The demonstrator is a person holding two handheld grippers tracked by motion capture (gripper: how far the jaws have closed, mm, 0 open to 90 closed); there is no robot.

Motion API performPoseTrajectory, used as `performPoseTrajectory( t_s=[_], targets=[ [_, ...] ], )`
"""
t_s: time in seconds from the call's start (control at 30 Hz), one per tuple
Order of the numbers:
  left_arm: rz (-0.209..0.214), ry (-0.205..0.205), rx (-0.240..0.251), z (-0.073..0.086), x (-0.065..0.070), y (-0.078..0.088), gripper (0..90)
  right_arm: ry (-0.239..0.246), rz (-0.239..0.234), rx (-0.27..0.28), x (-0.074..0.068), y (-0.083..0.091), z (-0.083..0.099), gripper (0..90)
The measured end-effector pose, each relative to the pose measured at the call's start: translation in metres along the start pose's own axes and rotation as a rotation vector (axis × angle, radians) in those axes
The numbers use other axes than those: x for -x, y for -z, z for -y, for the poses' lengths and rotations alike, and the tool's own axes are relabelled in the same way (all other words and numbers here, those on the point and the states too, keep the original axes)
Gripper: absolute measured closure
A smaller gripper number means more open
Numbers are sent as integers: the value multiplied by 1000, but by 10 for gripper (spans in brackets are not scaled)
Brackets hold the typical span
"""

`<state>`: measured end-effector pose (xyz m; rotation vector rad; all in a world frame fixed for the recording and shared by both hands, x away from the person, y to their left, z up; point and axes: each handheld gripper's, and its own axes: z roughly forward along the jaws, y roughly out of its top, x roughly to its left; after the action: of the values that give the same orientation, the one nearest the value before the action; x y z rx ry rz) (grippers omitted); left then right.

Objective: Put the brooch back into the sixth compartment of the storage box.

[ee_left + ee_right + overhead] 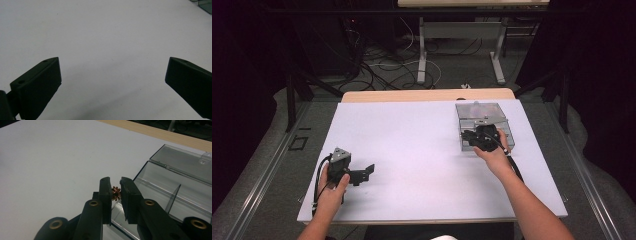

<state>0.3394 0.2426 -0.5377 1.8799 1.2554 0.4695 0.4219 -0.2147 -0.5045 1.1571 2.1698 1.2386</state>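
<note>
My right gripper (115, 184) is shut on a small copper-coloured, toothed part (116, 193), pinched between its black pads just above the left edge of a clear plastic compartment box (175, 180). In the high view that gripper (471, 136) hangs over the box (482, 116) at the right of the white mat. The box's lid lies open behind it, and a divider splits the inside. My left gripper (365, 174) rests low at the mat's near left, pointing right. Its jaws stand wide apart, and only bare mat lies between them (113, 63).
A white mat (412, 145) covers the wooden table (427, 95). A corner of the clear box (203, 4) peeks in at the top right of the left gripper view. Beyond the table are desk legs and loose cables on the floor (387, 65).
</note>
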Motion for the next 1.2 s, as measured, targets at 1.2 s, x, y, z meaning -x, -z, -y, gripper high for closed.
performPoseTrajectory(
  t_s=[1.2],
  targets=[
    [0,1,-9,0,0,-2,6,-58,105,10,45,34,14,795]
  ],
)
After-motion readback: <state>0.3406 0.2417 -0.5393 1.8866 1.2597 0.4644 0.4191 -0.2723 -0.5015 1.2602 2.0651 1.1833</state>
